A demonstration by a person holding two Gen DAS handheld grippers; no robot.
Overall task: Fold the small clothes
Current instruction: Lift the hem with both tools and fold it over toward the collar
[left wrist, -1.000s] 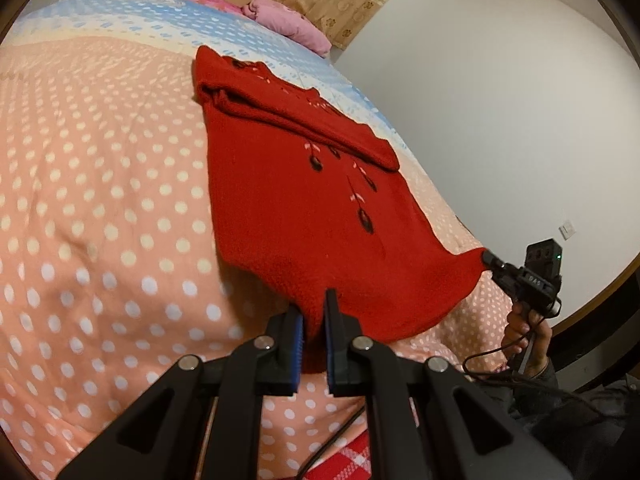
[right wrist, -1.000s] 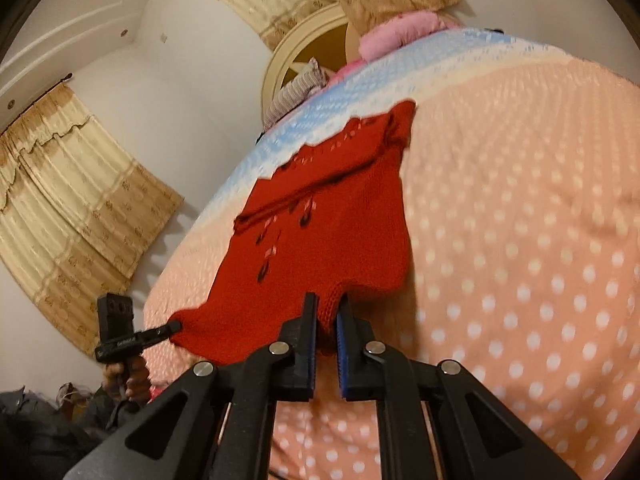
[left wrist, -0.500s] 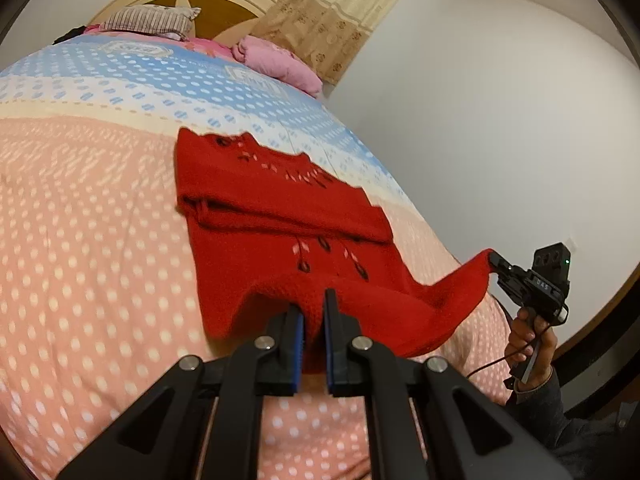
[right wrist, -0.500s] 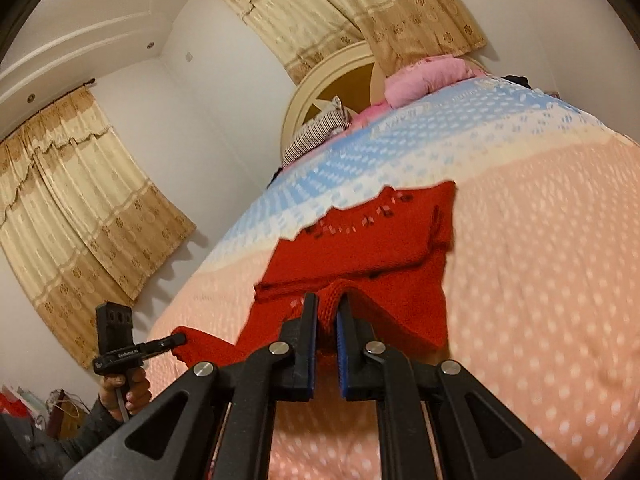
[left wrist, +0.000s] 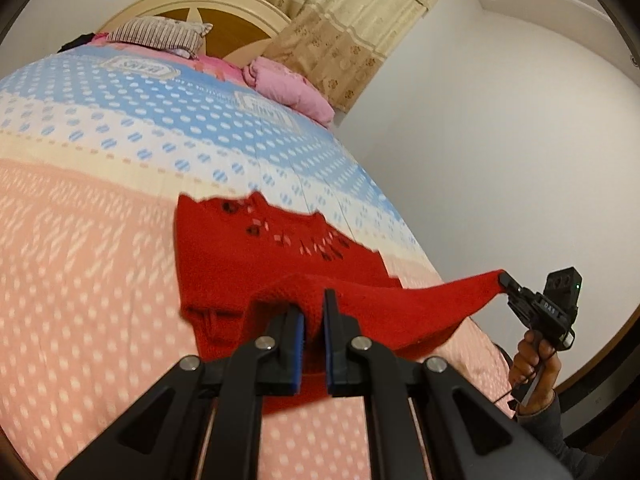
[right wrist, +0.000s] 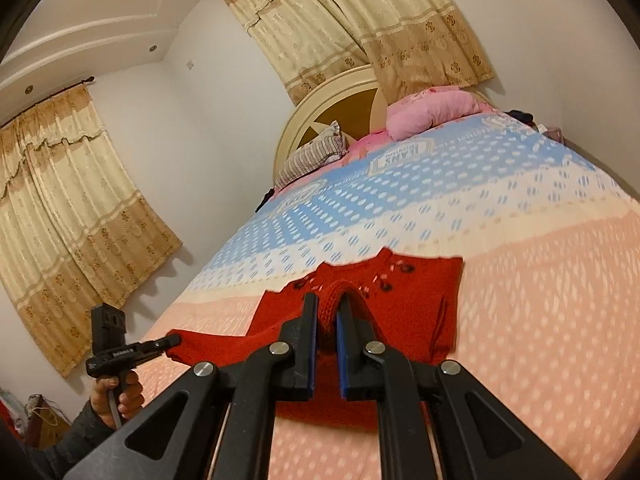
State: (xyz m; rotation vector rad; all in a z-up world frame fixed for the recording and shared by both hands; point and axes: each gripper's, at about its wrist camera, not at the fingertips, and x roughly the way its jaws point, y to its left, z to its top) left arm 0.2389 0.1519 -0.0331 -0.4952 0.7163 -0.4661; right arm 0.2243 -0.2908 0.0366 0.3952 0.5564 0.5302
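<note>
Big polka-dot bed (left wrist: 88, 280) underneath, red knitted sweater (left wrist: 256, 264) lying mid-bed, hem lifted off it. Left tongs (left wrist: 314, 312) clamped on one hem corner, right tongs (right wrist: 327, 312) clamped on the other. Best carried forward level and taut toward the collar, corners matched to the shoulders, released only once laid flat.

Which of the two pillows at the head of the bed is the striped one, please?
The striped pillow is the flatter grey-and-white one leaning on the headboard. The other, a pink pillow, is plain, puffy, and lies nearer the curtain side.
</note>
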